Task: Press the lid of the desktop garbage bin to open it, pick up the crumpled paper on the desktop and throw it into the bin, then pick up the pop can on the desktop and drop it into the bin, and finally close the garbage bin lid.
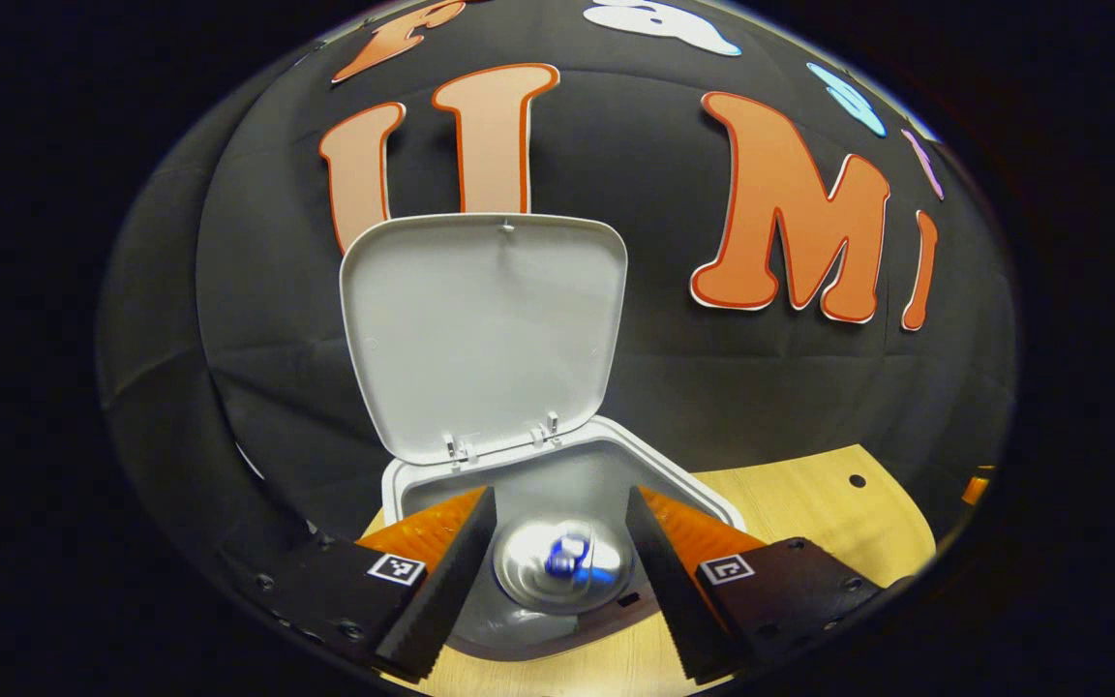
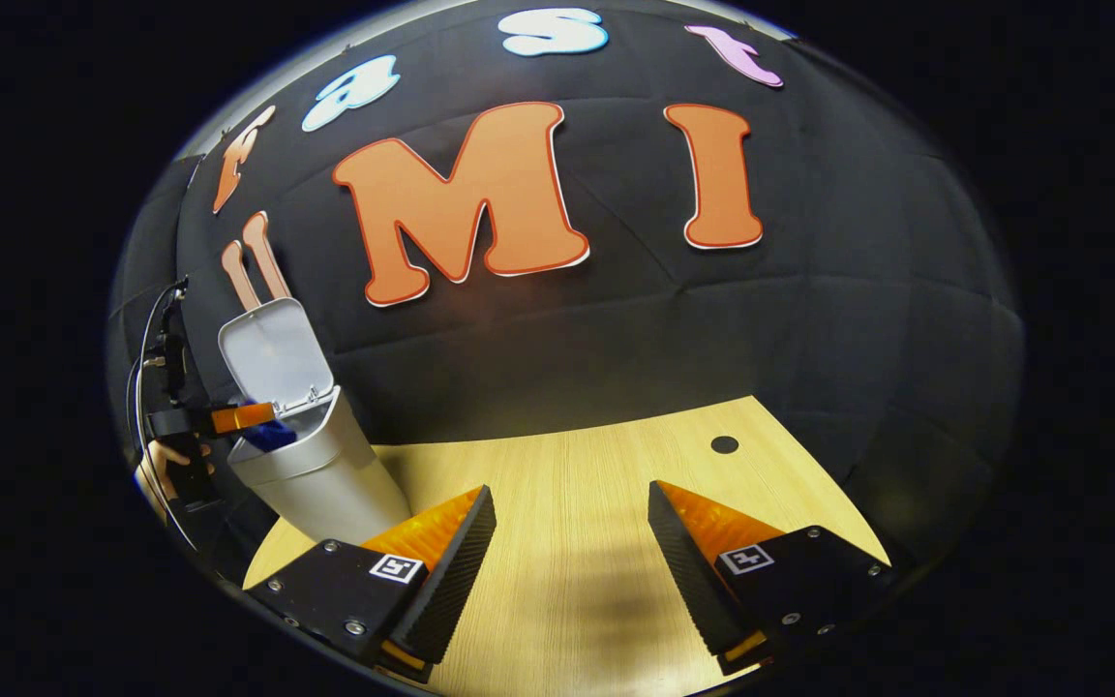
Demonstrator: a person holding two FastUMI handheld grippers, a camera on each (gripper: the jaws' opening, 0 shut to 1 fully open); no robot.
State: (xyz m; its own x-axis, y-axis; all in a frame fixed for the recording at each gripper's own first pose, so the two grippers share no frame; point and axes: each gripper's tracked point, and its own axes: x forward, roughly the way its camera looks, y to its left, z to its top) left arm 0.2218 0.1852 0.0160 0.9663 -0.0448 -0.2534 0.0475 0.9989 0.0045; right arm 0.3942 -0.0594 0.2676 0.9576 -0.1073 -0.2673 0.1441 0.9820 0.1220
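Left gripper (image 1: 560, 566), jaws spread with the pop can (image 1: 562, 564) upright between them over the open bin (image 1: 557, 465) at frame bottom, contact unclear; right gripper (image 2: 569, 552) open, empty.

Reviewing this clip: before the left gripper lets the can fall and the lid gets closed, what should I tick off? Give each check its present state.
1. Lid up, clear of the bin opening: ok.
2. Pop can between the fingers of the left gripper and over the opening: ok.
3. Both fingers pressing on the can: cannot tell; slight gaps seem to show on either side.
4. Crumpled paper already inside the bin: cannot tell; the can hides the inside.
5. Right gripper open, holding nothing, above the desktop, away from the bin: ok.
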